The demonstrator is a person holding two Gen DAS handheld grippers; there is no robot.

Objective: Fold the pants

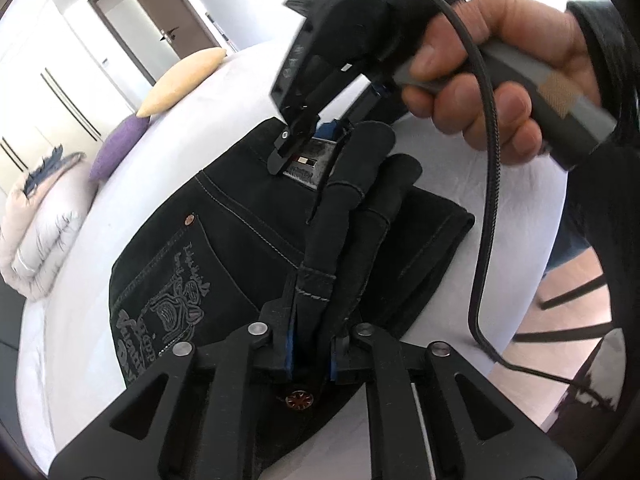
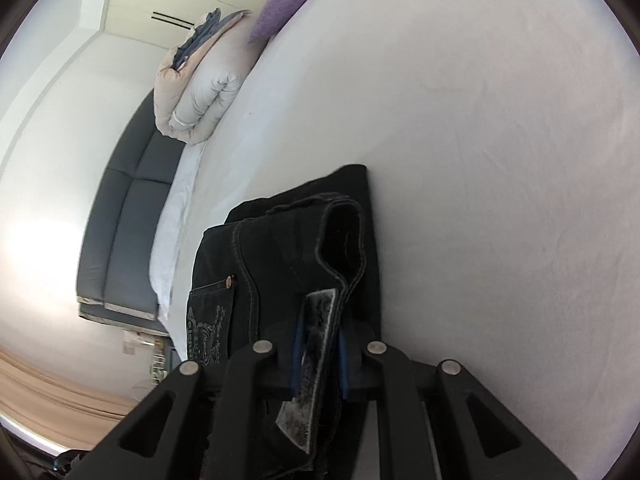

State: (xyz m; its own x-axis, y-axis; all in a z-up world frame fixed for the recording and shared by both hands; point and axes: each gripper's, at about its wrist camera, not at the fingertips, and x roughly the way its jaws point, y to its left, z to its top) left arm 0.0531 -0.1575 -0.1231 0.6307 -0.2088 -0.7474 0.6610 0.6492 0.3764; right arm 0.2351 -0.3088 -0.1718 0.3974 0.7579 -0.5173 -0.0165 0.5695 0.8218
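Pants (image 1: 224, 248) lay half folded on the bed (image 1: 80, 264), waistband running toward twelve o'clock from my left gripper (image 1: 312, 356), which clenched one end while my right gripper (image 1: 304, 140) pinched the far end.

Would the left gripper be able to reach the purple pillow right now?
Probably not: the left gripper is shut on the pants, and the purple pillow lies well beyond them on the bed.

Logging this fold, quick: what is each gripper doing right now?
Left gripper: closed on the waistband of the black pants.
Right gripper: closed on the same pants at the label patch.
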